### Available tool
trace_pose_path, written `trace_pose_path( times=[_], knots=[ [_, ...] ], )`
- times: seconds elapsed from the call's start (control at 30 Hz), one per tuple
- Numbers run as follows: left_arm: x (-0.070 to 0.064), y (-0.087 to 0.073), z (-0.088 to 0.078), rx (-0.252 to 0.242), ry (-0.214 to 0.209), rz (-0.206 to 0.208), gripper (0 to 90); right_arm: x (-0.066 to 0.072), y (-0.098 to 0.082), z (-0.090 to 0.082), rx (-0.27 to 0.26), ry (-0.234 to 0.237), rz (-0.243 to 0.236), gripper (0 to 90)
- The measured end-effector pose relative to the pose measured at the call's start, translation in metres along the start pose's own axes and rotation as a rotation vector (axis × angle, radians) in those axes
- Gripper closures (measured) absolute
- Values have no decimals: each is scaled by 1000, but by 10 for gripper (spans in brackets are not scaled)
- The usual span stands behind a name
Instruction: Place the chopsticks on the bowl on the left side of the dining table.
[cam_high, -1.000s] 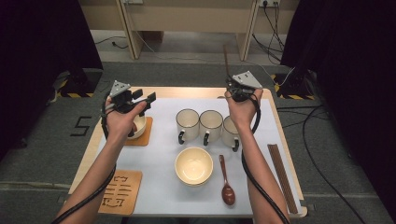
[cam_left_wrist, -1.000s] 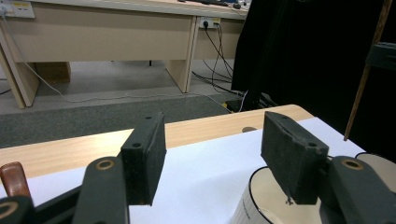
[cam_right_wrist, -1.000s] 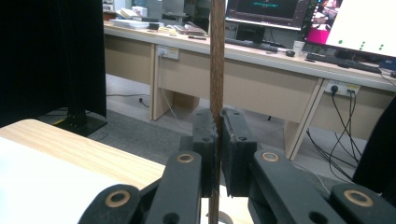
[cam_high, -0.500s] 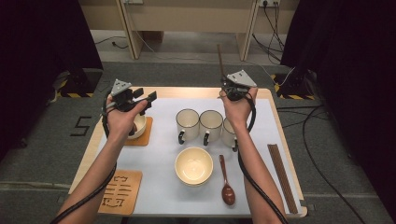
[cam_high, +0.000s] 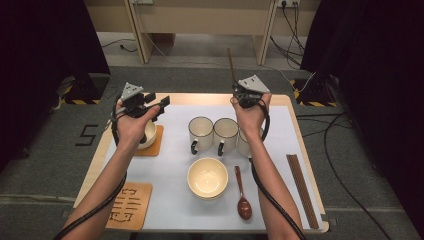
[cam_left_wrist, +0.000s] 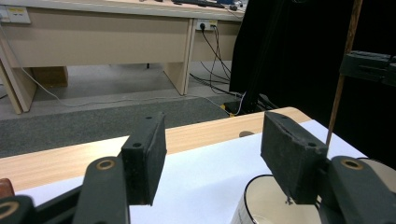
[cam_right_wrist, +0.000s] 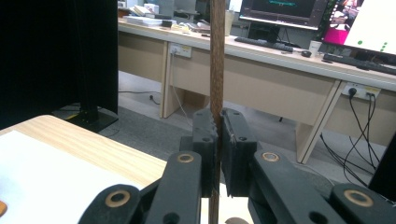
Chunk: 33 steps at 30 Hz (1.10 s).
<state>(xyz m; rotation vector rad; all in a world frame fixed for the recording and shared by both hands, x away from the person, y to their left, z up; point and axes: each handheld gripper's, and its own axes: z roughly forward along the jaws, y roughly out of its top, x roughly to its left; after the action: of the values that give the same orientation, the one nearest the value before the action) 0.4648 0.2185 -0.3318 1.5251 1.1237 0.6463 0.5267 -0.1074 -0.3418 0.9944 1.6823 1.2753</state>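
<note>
A thin dark-brown wooden chopstick (cam_right_wrist: 216, 60) stands upright, pinched between the closed jaws of the right gripper (cam_high: 248, 94) over the far edge of the table, right of centre — its top rises well above the gripper. The left gripper (cam_high: 141, 103) hovers at the far left with its jaws spread wide and nothing between them, above a small cream bowl (cam_high: 148, 135) on an orange-brown square coaster (cam_high: 155, 143). Three cream mugs with dark rims (cam_high: 201, 133) sit in a row mid-table, a larger cream bowl (cam_high: 207, 177) and a dark wooden spoon (cam_high: 243, 196) nearer — more dark chopsticks (cam_high: 301, 189) lie at the right edge.
</note>
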Motion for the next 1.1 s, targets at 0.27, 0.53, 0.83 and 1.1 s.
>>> trace_pose_path(
  times=[0.27, 0.53, 0.83, 1.1],
  knots=[
    [-3, 3, 5, -4, -6, -1, 395, 5, 1, 4, 2, 10, -4, 853],
    [-6, 7, 9, -6, -7, 3, 396, 10, 3, 7, -2, 18, -14, 853],
    [-11, 12, 13, -11, -16, 10, 397, 15, 3, 10, -1, 26, -20, 853],
    [-13, 14, 16, -14, -23, 10, 397, 22, 4, 13, 4, 40, -28, 853]
  ],
)
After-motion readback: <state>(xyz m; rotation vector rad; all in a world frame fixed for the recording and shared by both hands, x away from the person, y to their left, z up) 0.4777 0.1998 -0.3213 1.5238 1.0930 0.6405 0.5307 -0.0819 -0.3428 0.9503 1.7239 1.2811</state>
